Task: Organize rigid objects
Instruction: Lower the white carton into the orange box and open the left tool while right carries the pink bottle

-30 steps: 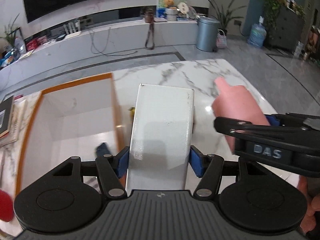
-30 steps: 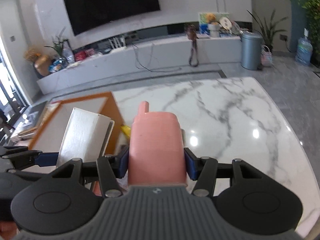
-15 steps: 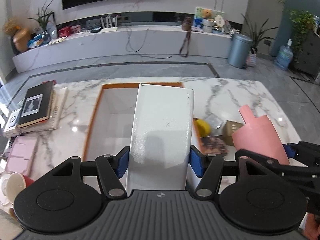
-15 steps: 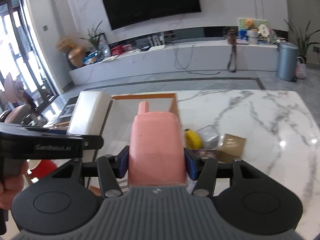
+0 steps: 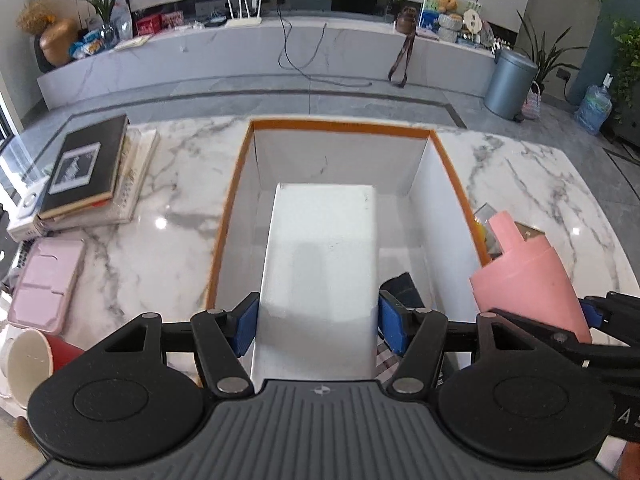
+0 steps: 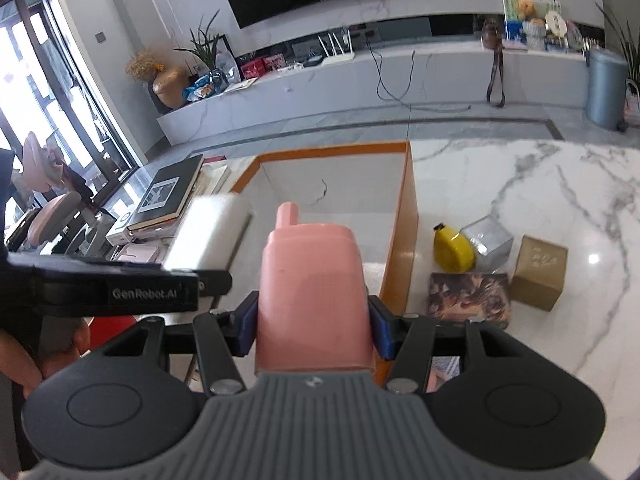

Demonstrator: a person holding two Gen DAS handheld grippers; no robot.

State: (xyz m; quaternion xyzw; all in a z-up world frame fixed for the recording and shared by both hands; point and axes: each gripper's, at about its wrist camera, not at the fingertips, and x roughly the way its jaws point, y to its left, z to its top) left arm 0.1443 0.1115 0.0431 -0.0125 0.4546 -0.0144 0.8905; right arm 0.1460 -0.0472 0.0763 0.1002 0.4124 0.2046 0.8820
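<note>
My left gripper is shut on a tall white box, held above the inside of an open bin with an orange rim and white walls. My right gripper is shut on a pink container with a small spout, over the bin's right wall. In the left wrist view the pink container hangs just right of that wall. The white box shows to the left in the right wrist view. A dark object lies on the bin's floor, partly hidden.
Right of the bin on the marble table lie a yellow object, a silver box, a brown carton and a patterned flat box. Left of it are stacked books, a pink tray and a red cup.
Both grippers have swung left with their loads. The white box now sits over the middle of the bin, and the pink container has come to the bin's right wall. Neither grip has changed.
</note>
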